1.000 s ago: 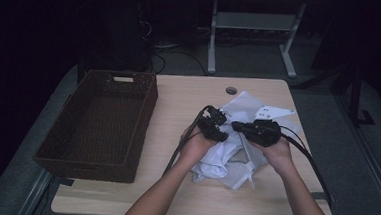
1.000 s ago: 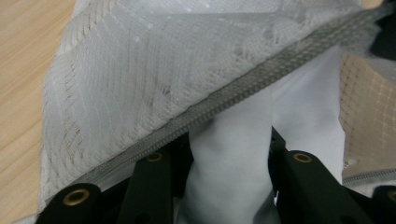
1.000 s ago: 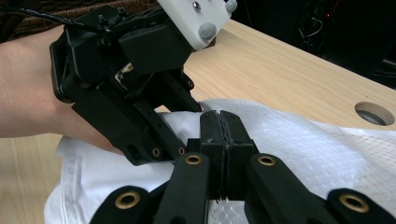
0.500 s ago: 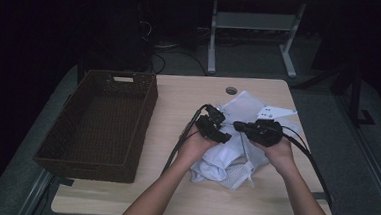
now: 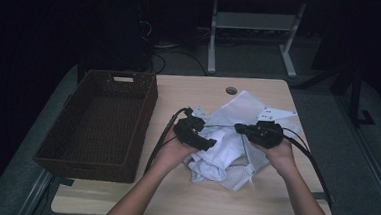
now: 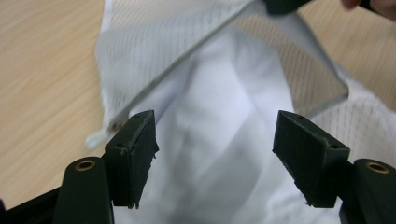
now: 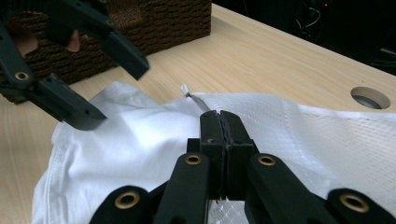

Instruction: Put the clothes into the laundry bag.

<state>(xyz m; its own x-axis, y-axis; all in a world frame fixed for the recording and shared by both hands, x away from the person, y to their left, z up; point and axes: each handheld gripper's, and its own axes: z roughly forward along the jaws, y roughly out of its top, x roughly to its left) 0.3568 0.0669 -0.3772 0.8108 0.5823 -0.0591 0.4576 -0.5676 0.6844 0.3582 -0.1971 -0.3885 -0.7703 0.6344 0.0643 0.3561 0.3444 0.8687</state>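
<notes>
A white mesh bag (image 5: 252, 109) lies crumpled on the wooden table (image 5: 189, 92), with a plain white garment (image 5: 222, 150) in its opening. My right gripper (image 5: 239, 127) is shut on the bag's hemmed edge (image 7: 201, 103) and holds it up off the garment (image 7: 130, 140). Just left of it, my left gripper (image 5: 207, 142) stands open. In its own view the left gripper (image 6: 215, 135) hovers above the garment (image 6: 210, 107), with the mesh edge (image 6: 154, 46) stretched beyond the jaws. The right gripper view shows the left gripper (image 7: 116, 95) open above the cloth.
A dark wicker basket (image 5: 146, 110), empty, stands along the table's left side, and its wall (image 7: 163, 23) is close behind the left gripper. A round cable hole (image 5: 231, 90) is at the table's back edge. Bare wood lies in front of the cloth.
My left gripper has shifted slightly left and toward the person. The right gripper has kept its hold and barely moved, and the bag's edge is drawn taut.
</notes>
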